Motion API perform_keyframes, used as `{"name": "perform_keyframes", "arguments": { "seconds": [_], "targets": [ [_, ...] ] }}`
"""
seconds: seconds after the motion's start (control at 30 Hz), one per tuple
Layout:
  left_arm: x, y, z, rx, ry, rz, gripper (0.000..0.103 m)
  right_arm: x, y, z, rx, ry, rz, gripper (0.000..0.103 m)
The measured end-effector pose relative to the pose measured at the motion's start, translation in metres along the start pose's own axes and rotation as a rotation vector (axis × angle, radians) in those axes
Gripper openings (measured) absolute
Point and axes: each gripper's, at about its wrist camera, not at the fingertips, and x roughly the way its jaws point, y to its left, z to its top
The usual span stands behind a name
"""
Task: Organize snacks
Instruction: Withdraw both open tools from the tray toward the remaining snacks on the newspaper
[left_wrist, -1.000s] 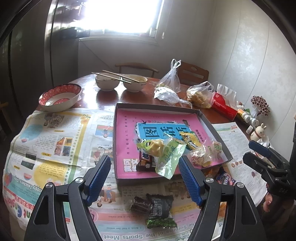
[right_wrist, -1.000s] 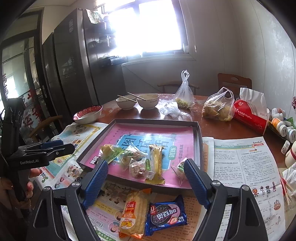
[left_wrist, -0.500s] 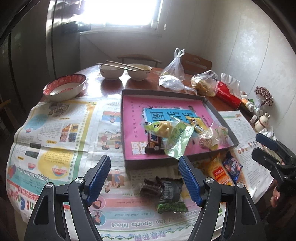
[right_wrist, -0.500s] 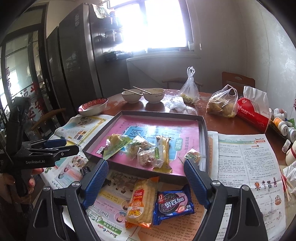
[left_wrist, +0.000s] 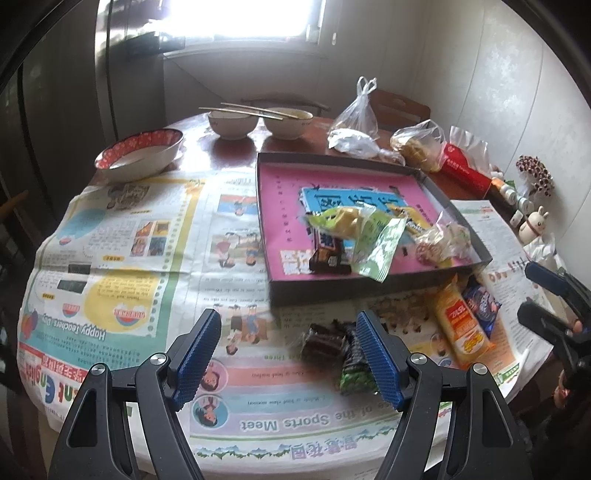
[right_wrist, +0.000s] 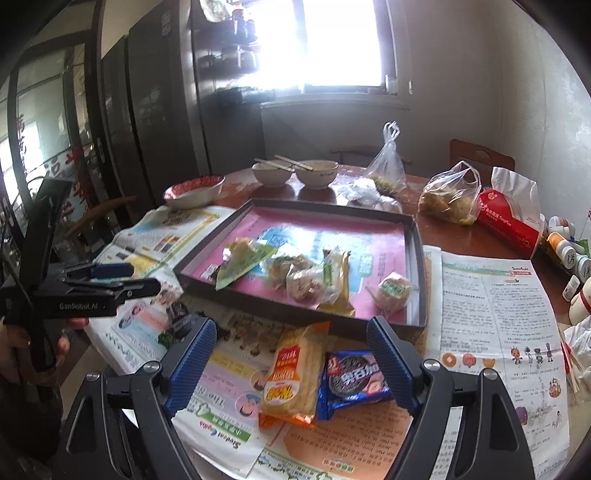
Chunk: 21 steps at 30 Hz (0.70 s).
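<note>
Both open claws, left claw (left_wrist: 290, 356) and right claw (right_wrist: 291, 367), have pulled back from the tray (left_wrist: 373, 286).

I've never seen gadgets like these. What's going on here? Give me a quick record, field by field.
Setting: table covered with newspaper
Tray: holds several wrapped snacks
Outside tray: orange pack, blue cookie pack, two dark packs
Left hand-held gripper: open, empty, above dark packs
Right hand-held gripper: open, empty, above orange pack
Progress: four snacks not yet in tray
</note>
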Motion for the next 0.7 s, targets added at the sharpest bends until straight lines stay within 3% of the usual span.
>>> {"name": "perform_keyframes", "arguments": {
  "seconds": [0.7],
  "targets": [
    [0.019,-0.008,-0.014,0.053,0.063,-0.007,0.077,0.036,0.01,-0.028,-0.018,0.148,0.001,0.08]
  ]
}}
